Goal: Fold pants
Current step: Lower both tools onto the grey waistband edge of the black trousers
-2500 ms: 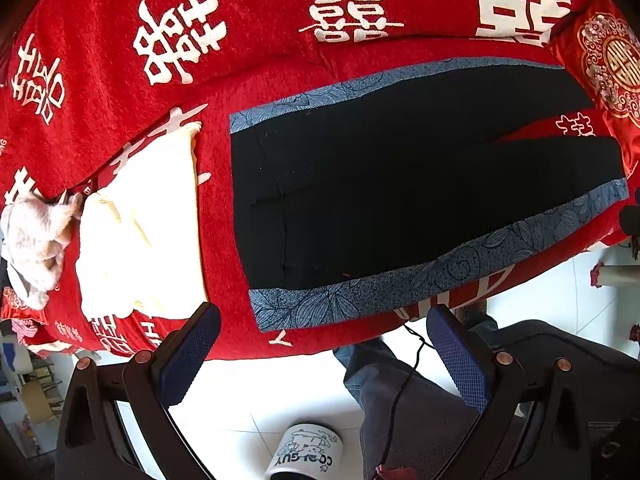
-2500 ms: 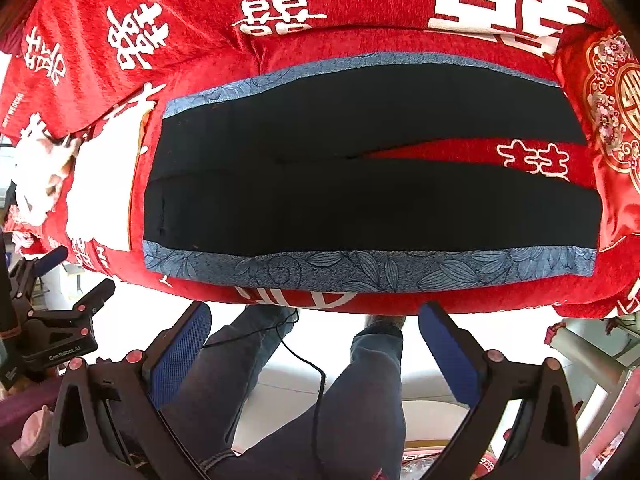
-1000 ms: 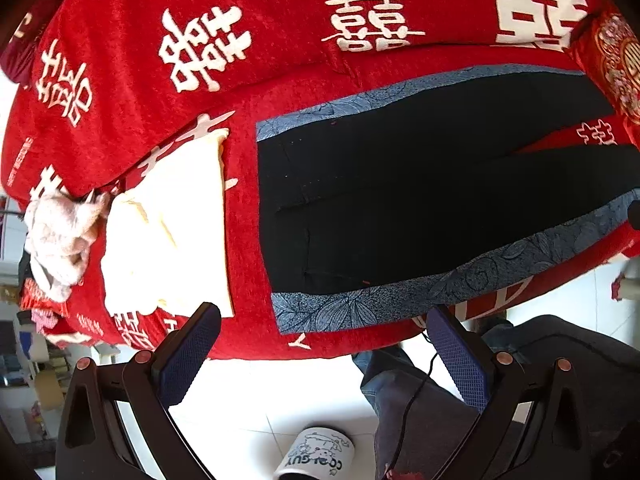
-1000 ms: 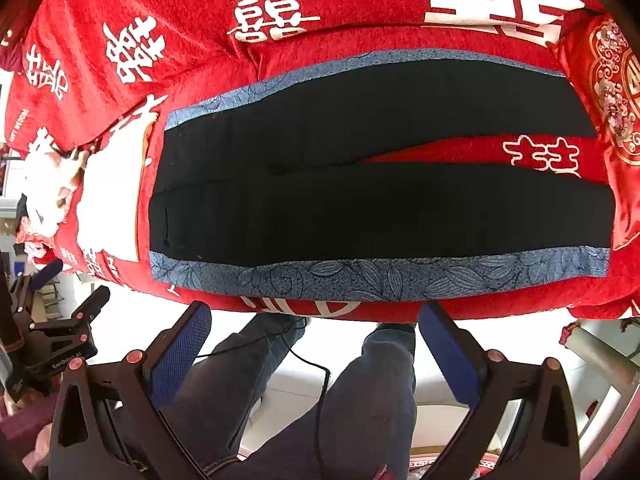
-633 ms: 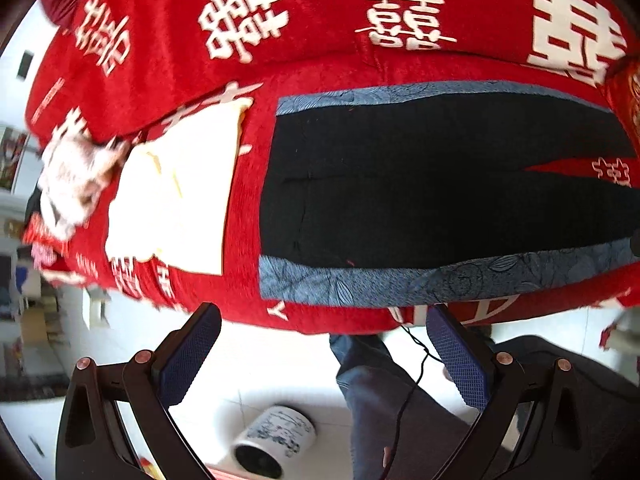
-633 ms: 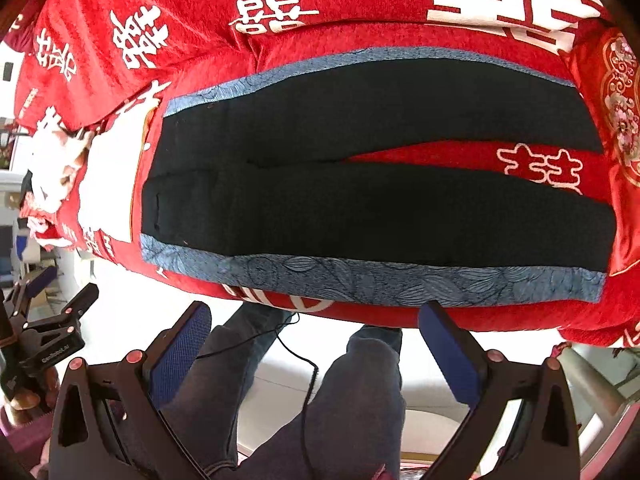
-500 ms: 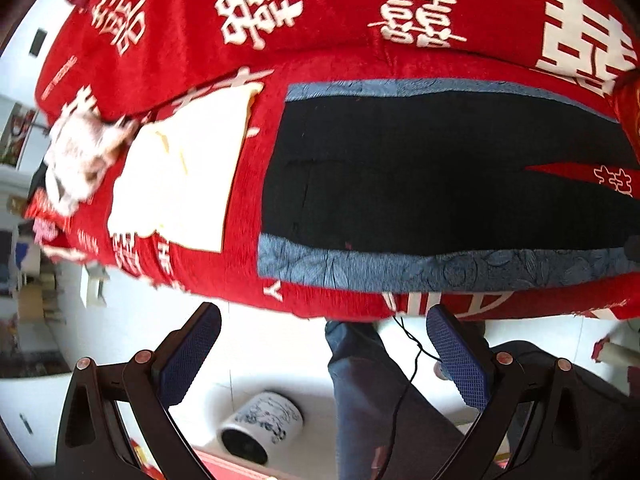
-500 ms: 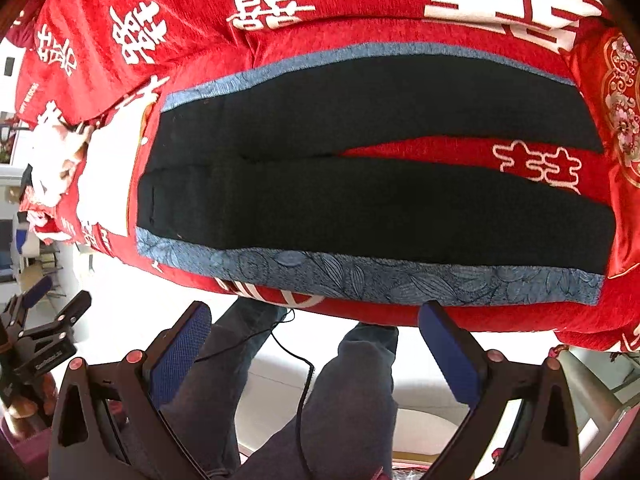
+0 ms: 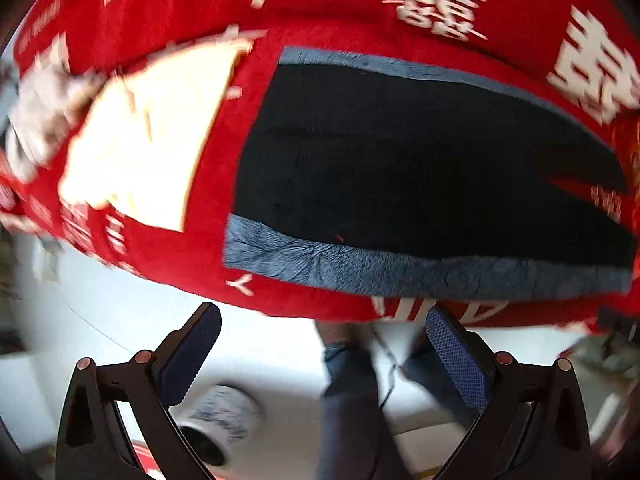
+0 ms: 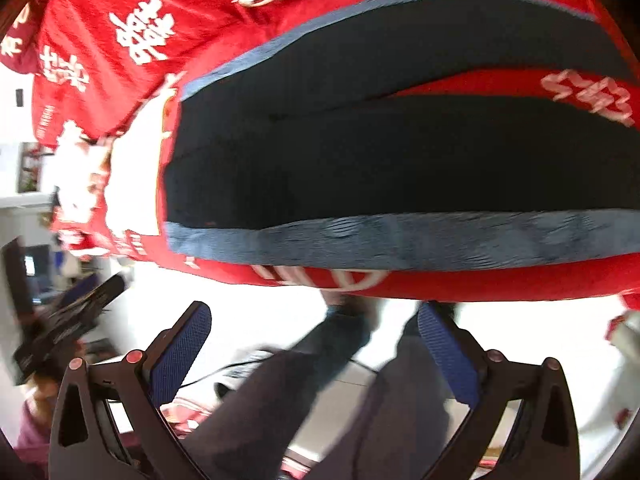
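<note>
Red sofa cover point(image 9: 304, 12); only left view shows cup point(image 9: 218, 420).

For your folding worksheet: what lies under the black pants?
The pants lie flat on a red cover with white characters; it shows between the legs. What is under the cover is hidden.

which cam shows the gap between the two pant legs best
The right wrist view. There the pants spread wide and a red wedge of the sofa cover shows plainly between the two legs. The left wrist view shows mostly the waist end of the pants; the split is only a small, blurred sliver at the far right edge.
</note>
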Demonstrator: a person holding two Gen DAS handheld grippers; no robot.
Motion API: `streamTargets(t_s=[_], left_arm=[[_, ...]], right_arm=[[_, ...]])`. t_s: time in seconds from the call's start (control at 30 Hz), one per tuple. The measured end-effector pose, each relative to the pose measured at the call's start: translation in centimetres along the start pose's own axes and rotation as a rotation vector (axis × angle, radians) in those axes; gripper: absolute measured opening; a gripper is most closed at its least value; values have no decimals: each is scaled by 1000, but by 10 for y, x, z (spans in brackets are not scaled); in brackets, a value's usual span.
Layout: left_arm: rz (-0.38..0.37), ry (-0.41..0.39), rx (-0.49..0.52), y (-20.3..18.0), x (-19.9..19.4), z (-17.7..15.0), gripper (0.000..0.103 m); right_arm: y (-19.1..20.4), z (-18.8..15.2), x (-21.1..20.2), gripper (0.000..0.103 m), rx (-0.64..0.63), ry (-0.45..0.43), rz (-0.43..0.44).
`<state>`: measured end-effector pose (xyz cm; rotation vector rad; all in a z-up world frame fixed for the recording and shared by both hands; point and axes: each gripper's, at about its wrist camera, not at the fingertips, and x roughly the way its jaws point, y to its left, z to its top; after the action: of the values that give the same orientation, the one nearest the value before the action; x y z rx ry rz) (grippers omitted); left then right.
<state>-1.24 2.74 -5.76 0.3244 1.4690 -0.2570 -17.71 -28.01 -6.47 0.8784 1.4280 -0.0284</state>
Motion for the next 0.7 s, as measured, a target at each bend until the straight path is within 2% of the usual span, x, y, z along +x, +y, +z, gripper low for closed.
streamTargets(t_s=[0.13,0.23,0.3,0.37,0.57,0.67,0.7], left_arm=[[-96,53,-121,31,54,-1,103],[-136,76,-171,48,88,-6,103],[-200,80,-235,64,107,-12,103],[-259,69,-281,75,119,-17,103],[-349,21,-332,94,144,-23,103],[-400,20,-343,95,153,-26,103],[-421,16,-344,100,154,-22,103]], right_arm=[[11,-8,60,103,11,58,58],[23,-12,106,103,51,60,135],[26,-13,132,103,73,72,170],[33,-15,160,103,93,69,235],[42,-13,218,103,102,41,344],[42,-12,232,98,116,5,392],[42,-11,232,94,121,-1,406]])
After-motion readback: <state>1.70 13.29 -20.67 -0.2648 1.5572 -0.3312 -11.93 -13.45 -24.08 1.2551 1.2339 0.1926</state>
